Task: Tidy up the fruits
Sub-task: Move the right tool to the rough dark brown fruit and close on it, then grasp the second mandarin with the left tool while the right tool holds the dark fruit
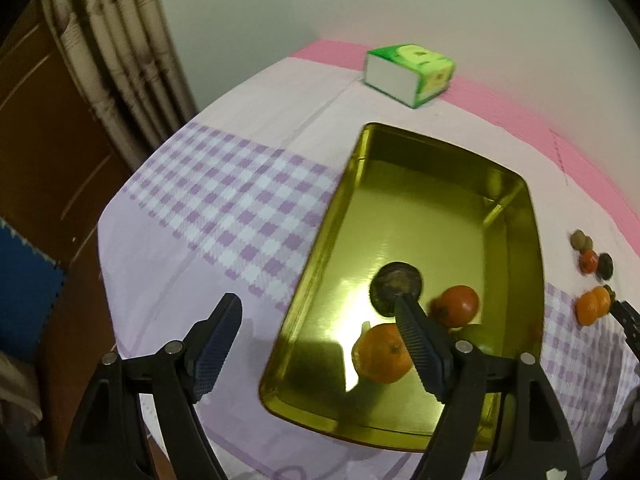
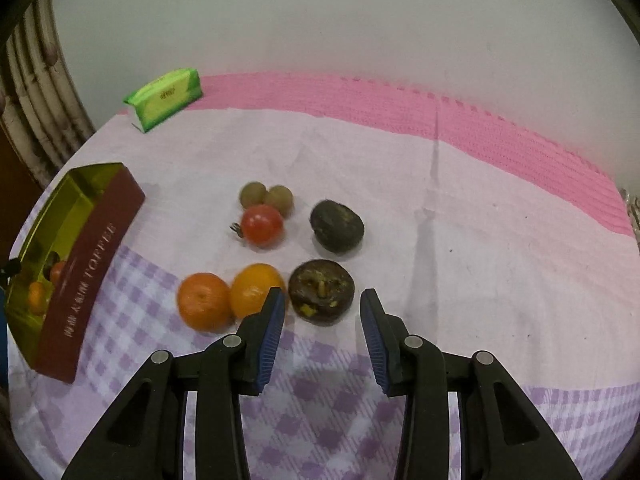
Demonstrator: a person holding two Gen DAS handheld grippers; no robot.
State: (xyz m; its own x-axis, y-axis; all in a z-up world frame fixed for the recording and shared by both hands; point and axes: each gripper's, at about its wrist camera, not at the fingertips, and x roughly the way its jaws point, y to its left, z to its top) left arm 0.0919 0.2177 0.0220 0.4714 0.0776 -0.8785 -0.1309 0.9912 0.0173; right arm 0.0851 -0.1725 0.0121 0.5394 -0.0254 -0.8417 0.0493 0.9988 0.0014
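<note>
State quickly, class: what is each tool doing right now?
Left tool: open, holding nothing, above the tin.
Right tool: open, empty, facing the dark fruit.

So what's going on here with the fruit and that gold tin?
A person with two handheld grippers is sorting fruit into a gold toffee tin. The tin already holds an orange, a tomato, a dark round fruit and something green that's mostly hidden. The left gripper hangs open and empty above the tin's near edge. The right gripper is open, closing in on a dark brown fruit among seven fruits on the tablecloth.
</note>
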